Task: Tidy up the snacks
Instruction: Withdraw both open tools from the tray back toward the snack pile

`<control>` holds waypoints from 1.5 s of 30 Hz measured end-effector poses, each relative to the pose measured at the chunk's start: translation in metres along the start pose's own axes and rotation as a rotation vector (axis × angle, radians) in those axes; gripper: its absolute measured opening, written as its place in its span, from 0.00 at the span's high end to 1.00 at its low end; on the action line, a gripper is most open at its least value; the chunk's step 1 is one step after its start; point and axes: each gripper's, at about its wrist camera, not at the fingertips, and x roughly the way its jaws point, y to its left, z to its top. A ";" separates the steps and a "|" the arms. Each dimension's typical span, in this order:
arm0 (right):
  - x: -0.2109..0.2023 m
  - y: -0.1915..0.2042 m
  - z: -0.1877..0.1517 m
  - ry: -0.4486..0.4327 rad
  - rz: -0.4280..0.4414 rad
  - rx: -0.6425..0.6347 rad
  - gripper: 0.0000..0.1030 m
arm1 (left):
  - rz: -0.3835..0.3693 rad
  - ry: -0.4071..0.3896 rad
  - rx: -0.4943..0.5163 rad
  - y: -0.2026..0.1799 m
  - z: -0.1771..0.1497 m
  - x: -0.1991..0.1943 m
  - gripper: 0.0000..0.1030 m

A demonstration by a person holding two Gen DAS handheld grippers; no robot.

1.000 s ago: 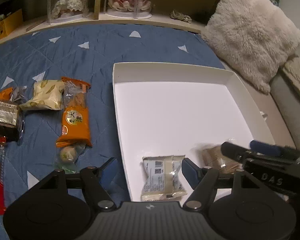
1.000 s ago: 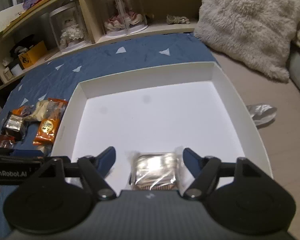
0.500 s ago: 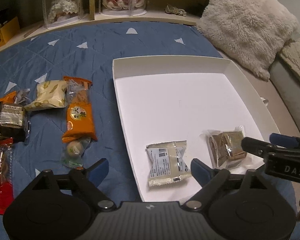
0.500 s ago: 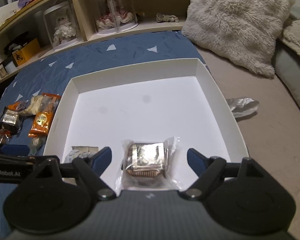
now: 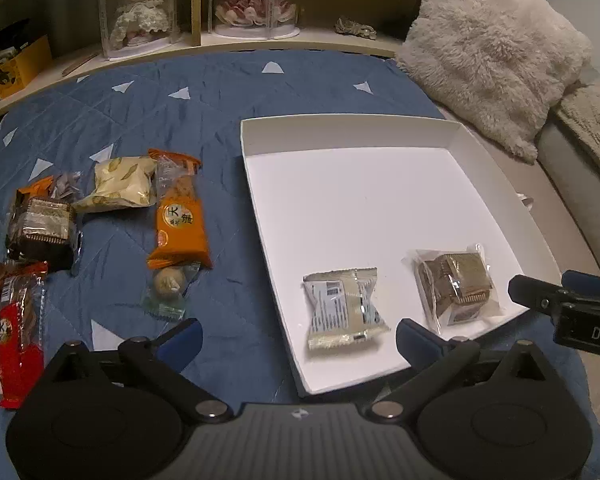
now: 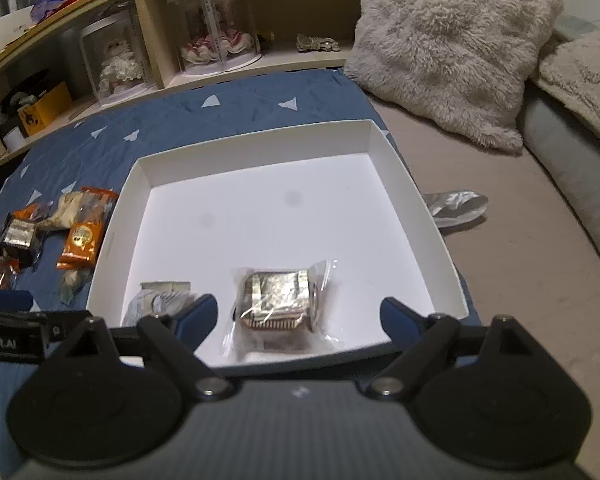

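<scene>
- The left gripper (image 5: 296, 334) hangs with its blue-tipped fingers spread wide, empty, over the near edge of the shallow white cardboard tray (image 5: 256, 184).
- The right gripper (image 6: 298, 310) is likewise agape, holding nothing.
- In the tray lie two snacks — a grey-white foil packet (image 5: 344, 308) and a clear-wrapped brown cake (image 6: 278, 294), apart.
- On the blue quilt (image 5: 220, 92) left of the tray: an orange packet (image 5: 180, 220), among other wrapped snacks.

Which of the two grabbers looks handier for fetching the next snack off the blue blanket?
Probably the left gripper: it is open and empty, and the loose snacks, such as the orange packet, lie on its side. The right gripper hangs over the white tray.
</scene>
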 end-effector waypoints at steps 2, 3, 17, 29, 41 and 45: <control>-0.005 0.002 -0.001 -0.007 0.001 -0.004 0.10 | 0.000 -0.008 0.001 0.001 -0.002 -0.004 0.00; -0.007 0.002 -0.001 -0.011 0.000 -0.006 0.08 | 0.001 -0.013 0.002 0.002 -0.003 -0.007 0.00; -0.029 0.002 -0.013 -0.051 -0.025 0.010 0.01 | 0.038 -0.080 -0.008 0.018 -0.014 -0.035 0.00; -0.037 0.022 -0.014 -0.122 0.029 0.001 0.01 | 0.084 -0.109 -0.012 0.042 -0.024 -0.058 0.00; -0.026 0.069 -0.008 -0.134 0.105 -0.045 0.01 | 0.123 -0.183 -0.143 0.103 -0.025 -0.090 0.00; -0.021 0.087 -0.005 -0.130 0.147 -0.045 0.01 | 0.153 -0.208 -0.184 0.129 -0.025 -0.098 0.00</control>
